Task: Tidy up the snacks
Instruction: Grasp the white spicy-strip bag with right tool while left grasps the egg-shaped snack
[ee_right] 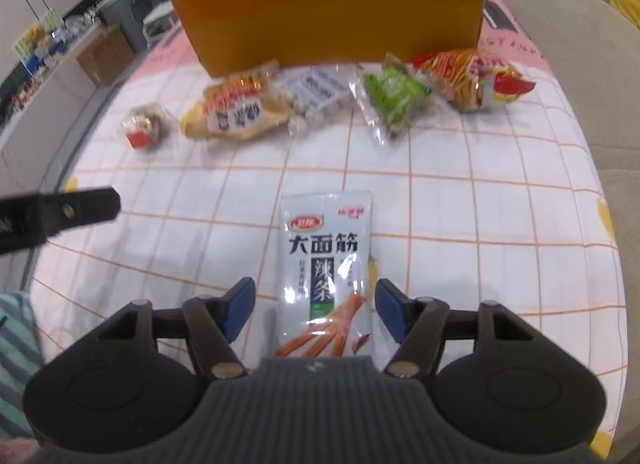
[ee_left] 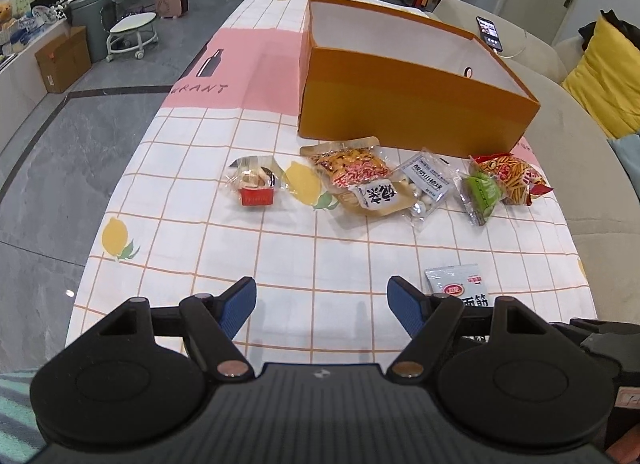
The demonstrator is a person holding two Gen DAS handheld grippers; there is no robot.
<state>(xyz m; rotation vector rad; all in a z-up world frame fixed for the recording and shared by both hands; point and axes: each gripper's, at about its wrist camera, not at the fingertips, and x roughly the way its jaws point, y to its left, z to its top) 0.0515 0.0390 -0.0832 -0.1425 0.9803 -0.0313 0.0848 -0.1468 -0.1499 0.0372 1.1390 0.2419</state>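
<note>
The left gripper [ee_left: 322, 304] tilts down over bare checked tablecloth [ee_left: 200, 167], jaws spread wide, holding nothing. To its right, the right gripper [ee_right: 316, 306] tilts down, jaws spread astride the flat silver snack packet [ee_right: 326, 264], apart from it. The orange cardboard box [ee_left: 400, 103] stands far.

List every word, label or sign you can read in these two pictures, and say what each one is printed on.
"大面筋" and "辣条": silver-white snack packet between the right gripper's open fingers.
"RANT", beside a bottle drawing: pink band of the tablecloth.
Orange-and-tan packet: bold black characters on its white label, too distorted to read.
Clear packet: label too small.
Green, red-yellow and small red packets: nothing legible.
</note>
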